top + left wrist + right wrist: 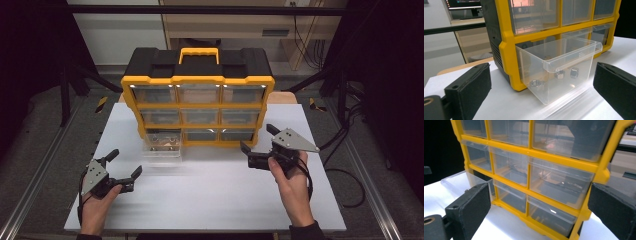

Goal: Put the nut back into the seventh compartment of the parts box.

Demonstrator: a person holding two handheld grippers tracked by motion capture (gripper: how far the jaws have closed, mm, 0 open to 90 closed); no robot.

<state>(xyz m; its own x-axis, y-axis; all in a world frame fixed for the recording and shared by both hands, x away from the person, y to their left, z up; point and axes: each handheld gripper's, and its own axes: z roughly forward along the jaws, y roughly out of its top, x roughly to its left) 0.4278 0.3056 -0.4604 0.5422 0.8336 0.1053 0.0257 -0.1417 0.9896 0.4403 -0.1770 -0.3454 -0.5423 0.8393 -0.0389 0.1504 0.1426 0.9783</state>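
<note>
Left gripper view showed the drawer, thin, light, slick plastic holding loose nuts; grip its front lip. Both grippers' jaws were spread, empty.

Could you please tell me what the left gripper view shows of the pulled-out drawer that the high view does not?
The left gripper view alone resolves three metal nuts lying on the floor of the clear drawer, seen through its front wall between the open jaws. The high view alone shows both grippers, left and right, held apart from the organizer with its black top and yellow handle. Both show the bottom-left drawer pulled out over the white table.
</note>
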